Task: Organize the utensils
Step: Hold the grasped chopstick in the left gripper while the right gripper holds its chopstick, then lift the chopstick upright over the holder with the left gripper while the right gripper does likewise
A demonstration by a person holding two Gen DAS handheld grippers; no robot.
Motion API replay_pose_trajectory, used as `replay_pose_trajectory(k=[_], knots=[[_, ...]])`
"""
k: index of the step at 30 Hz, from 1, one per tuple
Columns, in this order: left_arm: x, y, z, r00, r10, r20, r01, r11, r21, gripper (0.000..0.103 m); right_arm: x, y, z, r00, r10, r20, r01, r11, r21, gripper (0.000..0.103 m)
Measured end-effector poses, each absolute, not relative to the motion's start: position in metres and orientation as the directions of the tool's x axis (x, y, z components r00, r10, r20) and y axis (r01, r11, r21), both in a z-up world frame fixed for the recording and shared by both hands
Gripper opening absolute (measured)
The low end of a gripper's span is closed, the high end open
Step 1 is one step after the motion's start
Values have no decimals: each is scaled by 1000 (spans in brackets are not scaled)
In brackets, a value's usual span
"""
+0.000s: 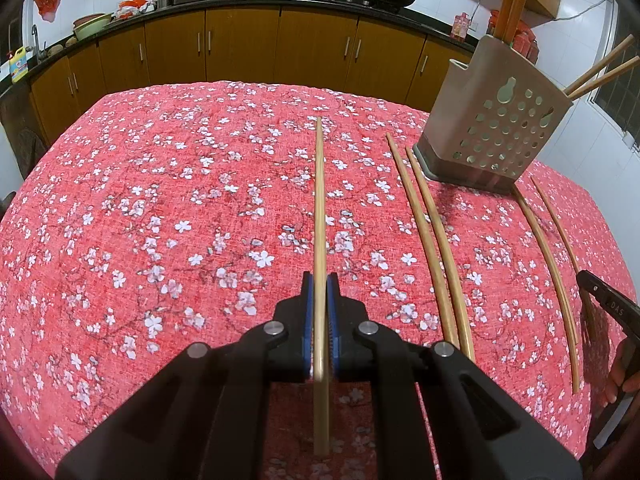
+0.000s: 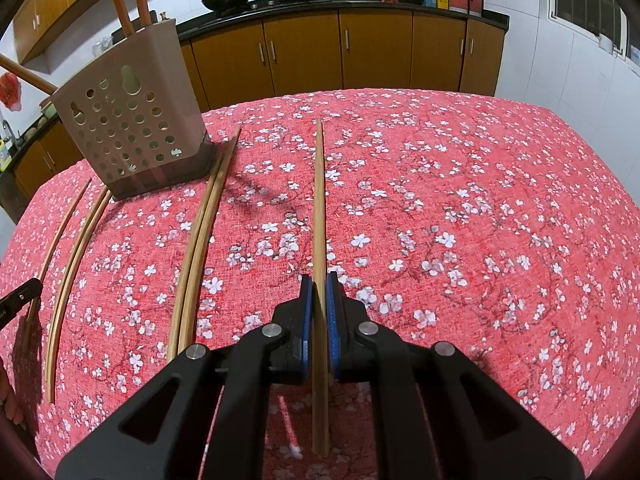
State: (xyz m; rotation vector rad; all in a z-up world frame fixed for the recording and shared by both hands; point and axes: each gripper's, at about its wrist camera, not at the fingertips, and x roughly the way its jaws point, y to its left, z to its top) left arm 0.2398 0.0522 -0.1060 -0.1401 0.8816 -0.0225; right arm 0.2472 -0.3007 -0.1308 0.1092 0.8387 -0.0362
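Note:
My left gripper (image 1: 319,280) is shut on a bamboo chopstick (image 1: 319,184) that lies lengthwise between its blue pads and points toward the table's far side. My right gripper (image 2: 319,280) is shut the same way on another chopstick (image 2: 319,200). A beige perforated utensil holder (image 1: 488,120) (image 2: 128,120) stands at the far side between the two grippers, with chopsticks and orange handles sticking out of it. A loose pair of chopsticks (image 1: 432,240) lies just right of my left gripper. A second pair (image 2: 200,248) lies just left of my right gripper.
The table is covered by a red cloth with white blossoms (image 1: 160,200). The other gripper's black edge (image 1: 608,304) and a hand (image 1: 624,376) show at the right edge of the left wrist view. Brown cabinets (image 2: 376,52) and a counter with woks stand behind the table.

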Motion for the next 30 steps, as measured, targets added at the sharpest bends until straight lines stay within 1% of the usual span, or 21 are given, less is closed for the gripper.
replay_pose_trajectory(k=[7,11,23,30], knots=[[240,52,-106,637,-77,-767,-38,991,-132,9,247,-301,-131,668,11,-744,75,994,83,8],[237,48,-106,635,-58,-770,-29,995,-99,9,245,-299,-131,667,7,-745,71,995,73,8],[226,46,-107,632,-50,-773,-11,997,-74,9,237,-299,-130,667,17,-745,66,995,81,8],[229,47,-105,623,-59,-780,-6,997,-81,8,236,-301,-128,669,22,-743,64,994,86,8]])
